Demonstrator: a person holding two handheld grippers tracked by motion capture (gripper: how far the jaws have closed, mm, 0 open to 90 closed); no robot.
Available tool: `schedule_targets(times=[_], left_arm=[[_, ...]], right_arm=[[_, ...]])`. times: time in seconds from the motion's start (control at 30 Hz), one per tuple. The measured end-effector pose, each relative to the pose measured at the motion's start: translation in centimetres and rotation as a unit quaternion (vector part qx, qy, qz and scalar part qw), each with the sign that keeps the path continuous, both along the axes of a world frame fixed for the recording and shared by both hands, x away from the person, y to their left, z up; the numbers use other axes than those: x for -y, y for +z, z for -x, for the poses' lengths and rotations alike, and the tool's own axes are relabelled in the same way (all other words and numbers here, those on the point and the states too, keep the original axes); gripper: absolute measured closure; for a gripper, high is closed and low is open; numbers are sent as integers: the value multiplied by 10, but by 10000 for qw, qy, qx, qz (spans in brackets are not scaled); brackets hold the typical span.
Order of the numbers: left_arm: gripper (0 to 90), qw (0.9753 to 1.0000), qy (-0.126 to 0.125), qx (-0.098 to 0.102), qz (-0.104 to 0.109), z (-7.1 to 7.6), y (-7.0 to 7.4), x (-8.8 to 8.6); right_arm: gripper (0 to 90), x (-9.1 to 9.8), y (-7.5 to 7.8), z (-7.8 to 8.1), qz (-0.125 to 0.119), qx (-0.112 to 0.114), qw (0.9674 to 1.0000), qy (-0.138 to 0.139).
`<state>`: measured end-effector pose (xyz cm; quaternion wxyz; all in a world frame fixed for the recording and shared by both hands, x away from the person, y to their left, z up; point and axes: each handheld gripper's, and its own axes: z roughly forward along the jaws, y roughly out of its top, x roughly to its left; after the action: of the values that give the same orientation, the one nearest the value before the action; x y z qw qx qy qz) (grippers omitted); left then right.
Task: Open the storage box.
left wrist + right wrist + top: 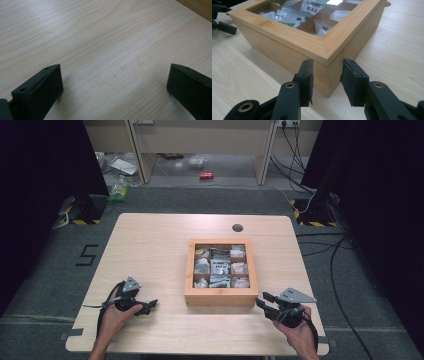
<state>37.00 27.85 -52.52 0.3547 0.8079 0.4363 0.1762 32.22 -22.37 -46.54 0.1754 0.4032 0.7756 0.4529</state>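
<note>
- The left tongs (150, 304) lie low on the counter (150, 245), well to the left of the wooden box (220, 298), their tips aimed toward it. The jaws stand wide apart with nothing but bare wood grain between them. This looks like a waiting post, kept clear of the work yet near enough to steady the box if it slides.
- The wooden box sits right of the counter's middle, square to its edges, nearer the person than the round hole (237, 227) in the counter behind it. Its lid, a wooden frame around a clear pane, appears to be down.
- Inside, dividers (231, 262) split it into small compartments holding small sachets (218, 267), some white, some clear with green print, lying loosely rather than in neat stacks. The exact count per compartment cannot be told.
- The right tongs (327, 65) sit at the box's near right corner (327, 56). The jaws are partly open and straddle that corner just under the lid's overhanging rim, with a gap visible at each pad, so nothing is clamped. Going by this placement, the aim is probably to catch the rim and lift the lid.
</note>
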Motion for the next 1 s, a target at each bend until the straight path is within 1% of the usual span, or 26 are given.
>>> schedule_targets(times=[0.13,0.23,0.37,0.53,0.67,0.77,0.8,0.83,0.87,0.93,1.0], left_arm=[[0,10000,0,0,0,0,0,0],[0,10000,1,0,1,0,0,0],[0,10000,1,1,2,0,0,0],[0,10000,1,1,0,0,0,0],[0,10000,0,0,-1,0,0,0],[0,10000,0,1,-1,0,0,0],[0,10000,2,1,1,0,0,0],[0,10000,1,0,0,0,0,0],[0,10000,1,1,1,0,0,0],[0,10000,2,2,2,0,0,0],[0,10000,-2,0,-5,0,0,0]], right_arm=[[639,-6,-4,-4,38,-56,10000,51],[655,-7,-5,-5,75,-34,10000,55],[667,-6,-5,-6,-25,-21,10000,94],[660,-7,-5,-7,0,4,10000,97],[659,-7,-7,-6,-84,15,9999,62],[659,-7,-4,-4,-157,115,9998,37],[706,-6,-2,-4,-234,214,9995,9],[751,-4,2,-4,-385,292,9988,-25],[774,-3,5,-4,-463,310,9984,-21],[748,-3,8,-7,-489,188,9986,-38],[710,-5,6,-7,-440,103,9990,-74]])
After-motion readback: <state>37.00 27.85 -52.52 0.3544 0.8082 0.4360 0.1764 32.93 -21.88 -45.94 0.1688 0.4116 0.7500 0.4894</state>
